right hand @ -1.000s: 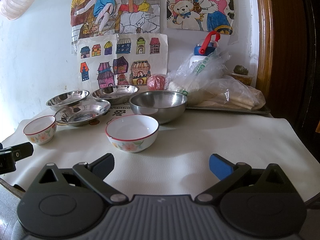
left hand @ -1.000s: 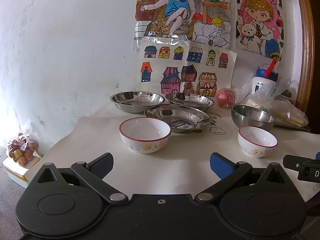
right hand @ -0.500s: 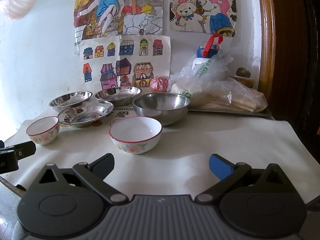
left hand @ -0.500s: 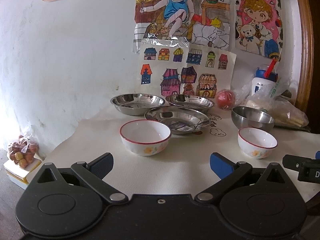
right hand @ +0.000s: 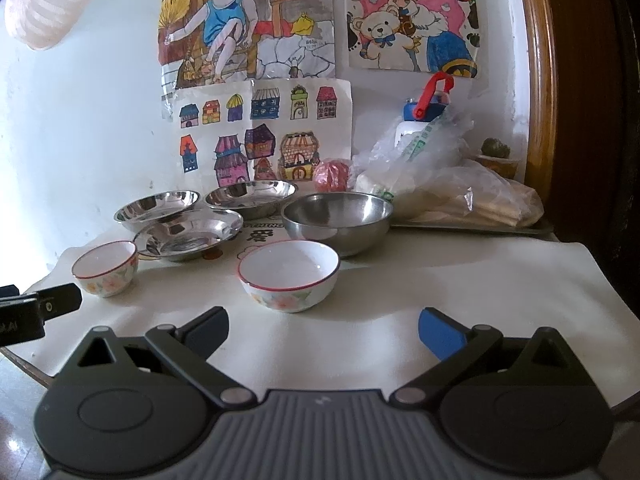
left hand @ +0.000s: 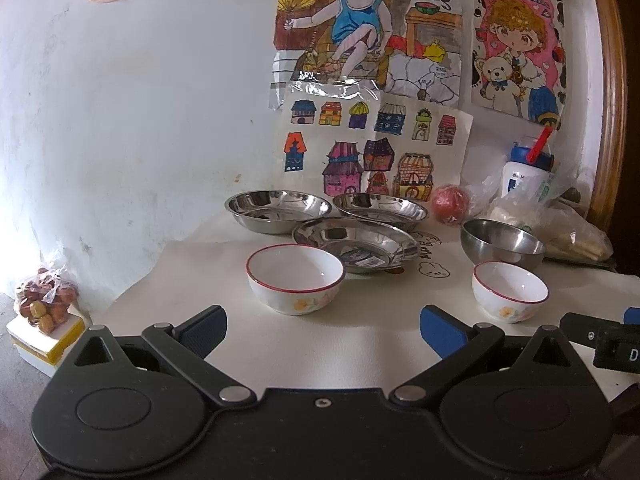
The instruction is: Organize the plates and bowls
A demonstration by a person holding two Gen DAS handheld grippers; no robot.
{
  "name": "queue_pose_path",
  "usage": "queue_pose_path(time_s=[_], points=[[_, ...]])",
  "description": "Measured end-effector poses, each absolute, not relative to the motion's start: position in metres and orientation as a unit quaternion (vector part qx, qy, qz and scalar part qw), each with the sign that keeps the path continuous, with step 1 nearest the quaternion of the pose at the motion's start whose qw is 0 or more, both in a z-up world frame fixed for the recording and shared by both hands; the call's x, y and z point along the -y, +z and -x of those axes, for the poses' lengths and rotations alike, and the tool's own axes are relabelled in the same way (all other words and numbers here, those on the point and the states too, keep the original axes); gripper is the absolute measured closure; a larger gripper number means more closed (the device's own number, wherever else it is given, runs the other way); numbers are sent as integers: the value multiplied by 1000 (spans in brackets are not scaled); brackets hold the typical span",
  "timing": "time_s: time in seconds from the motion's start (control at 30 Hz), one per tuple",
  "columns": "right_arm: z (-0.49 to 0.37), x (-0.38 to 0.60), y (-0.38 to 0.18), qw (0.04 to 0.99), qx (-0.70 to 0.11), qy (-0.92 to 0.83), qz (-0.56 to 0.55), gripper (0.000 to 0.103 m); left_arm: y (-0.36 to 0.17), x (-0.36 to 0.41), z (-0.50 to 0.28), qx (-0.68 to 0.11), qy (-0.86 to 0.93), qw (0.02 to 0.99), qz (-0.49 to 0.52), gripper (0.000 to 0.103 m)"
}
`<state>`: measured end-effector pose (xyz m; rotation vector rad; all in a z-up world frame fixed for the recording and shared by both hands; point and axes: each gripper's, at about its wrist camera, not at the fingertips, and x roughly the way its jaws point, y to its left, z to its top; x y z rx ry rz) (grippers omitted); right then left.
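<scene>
grippers over a white-covered table point(left hand: 360, 344) of dishes
left gripper point(left hand: 322, 330) and right gripper point(right hand: 323, 330) both spread wide, empty, each near a white red-rimmed floral bowl point(left hand: 295, 278) point(right hand: 288, 274); three shiny steel plates point(left hand: 354, 242) sit behind, round steel bowl point(right hand: 336, 220) to their right.

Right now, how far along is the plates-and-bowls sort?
Nothing stacked yet. Three steel plates sit separately, the steel bowl and both ceramic bowls stand apart. Left claw and right claw are open, empty. All grouping remains.

both wrist views face the wall, sharing the table point(left hand: 380, 344).
</scene>
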<state>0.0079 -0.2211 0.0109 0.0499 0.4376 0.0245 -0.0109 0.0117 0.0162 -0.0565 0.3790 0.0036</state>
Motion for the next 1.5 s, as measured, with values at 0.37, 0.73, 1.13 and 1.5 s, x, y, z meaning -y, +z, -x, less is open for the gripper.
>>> queue_pose_path(time_s=[0.37,0.73,1.13,1.5], points=[[-5,224,15,980,-195,30,-14,0,23,-7,10,-195,-11,980,35,1],[-24,224,17,983,-176,37,-24,0,24,-13,-12,-185,-6,982,40,1],[-56,214,45,982,-168,87,13,0,54,-47,-44,-179,-25,983,40,1],[-78,194,55,976,-164,141,27,0,58,-69,-63,-176,-17,983,45,1]])
